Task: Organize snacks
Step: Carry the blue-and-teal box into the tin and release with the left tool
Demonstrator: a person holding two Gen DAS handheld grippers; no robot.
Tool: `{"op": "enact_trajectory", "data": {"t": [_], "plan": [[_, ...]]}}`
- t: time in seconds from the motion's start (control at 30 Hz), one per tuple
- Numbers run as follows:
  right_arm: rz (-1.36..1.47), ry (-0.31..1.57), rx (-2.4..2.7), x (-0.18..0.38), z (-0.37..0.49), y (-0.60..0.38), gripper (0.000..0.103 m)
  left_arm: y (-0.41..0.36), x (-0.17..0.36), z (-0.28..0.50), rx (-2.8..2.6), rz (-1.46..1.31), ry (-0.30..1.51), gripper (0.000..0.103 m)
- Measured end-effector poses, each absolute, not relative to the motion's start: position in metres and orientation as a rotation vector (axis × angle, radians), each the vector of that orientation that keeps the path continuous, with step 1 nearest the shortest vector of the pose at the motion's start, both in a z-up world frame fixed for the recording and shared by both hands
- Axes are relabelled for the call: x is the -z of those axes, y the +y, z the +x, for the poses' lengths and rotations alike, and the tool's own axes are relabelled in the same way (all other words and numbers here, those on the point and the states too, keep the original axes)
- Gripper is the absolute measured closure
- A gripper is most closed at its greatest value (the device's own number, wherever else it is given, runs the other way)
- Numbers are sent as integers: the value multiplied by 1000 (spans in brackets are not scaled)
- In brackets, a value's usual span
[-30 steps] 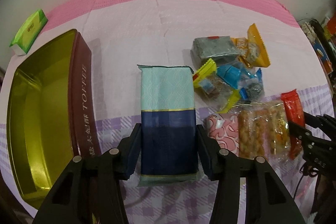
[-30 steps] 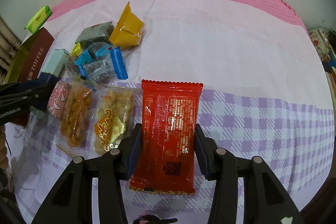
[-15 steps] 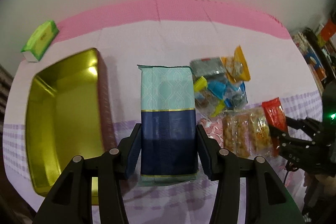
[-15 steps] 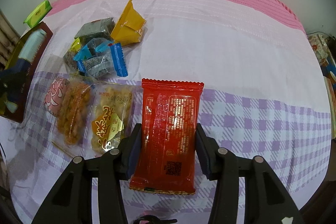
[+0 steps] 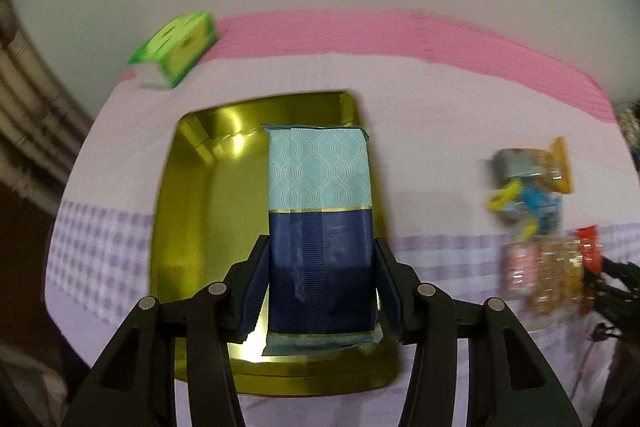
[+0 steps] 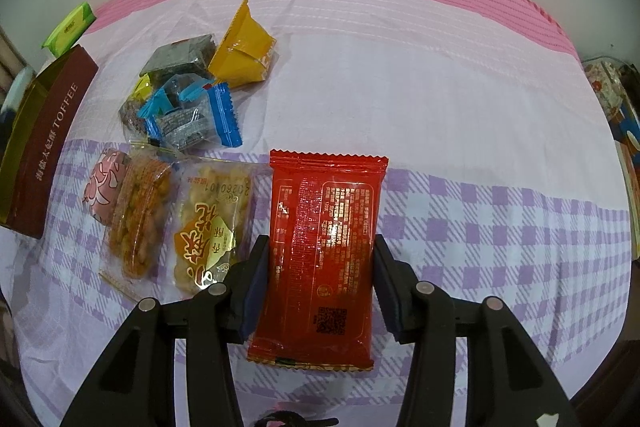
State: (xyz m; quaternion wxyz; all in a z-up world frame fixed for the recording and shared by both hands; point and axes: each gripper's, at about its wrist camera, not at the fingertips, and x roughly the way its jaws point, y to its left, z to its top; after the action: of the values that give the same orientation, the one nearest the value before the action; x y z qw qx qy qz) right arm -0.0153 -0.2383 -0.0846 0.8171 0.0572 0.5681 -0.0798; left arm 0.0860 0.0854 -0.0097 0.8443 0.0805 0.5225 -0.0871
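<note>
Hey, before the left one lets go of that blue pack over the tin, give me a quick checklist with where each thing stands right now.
1. Left gripper holds the blue pack: ok, jaws closed on its dark lower half.
2. Pack is over the gold tin: ok, the tin's open interior lies behind it.
3. Height above the tin floor: cannot tell from this view.
4. Space in the tin: ok, only bare gold interior shows around the pack.
5. Right gripper holds the red packet securely: ok.
6. Right gripper is away from the tin: ok, it hovers beside the snack pile.
</note>
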Motion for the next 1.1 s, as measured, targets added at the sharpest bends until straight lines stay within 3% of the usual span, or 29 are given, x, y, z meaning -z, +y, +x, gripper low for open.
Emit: {"op": "enact_trajectory", "data": {"t": [0.43, 1.1], "plan": [[115, 1220, 180, 84, -14, -237, 55, 128, 59, 90, 85, 188, 1201, 53], [97, 1220, 218, 80, -16, -235, 61, 144, 77, 87, 76, 166, 1226, 52]]}}
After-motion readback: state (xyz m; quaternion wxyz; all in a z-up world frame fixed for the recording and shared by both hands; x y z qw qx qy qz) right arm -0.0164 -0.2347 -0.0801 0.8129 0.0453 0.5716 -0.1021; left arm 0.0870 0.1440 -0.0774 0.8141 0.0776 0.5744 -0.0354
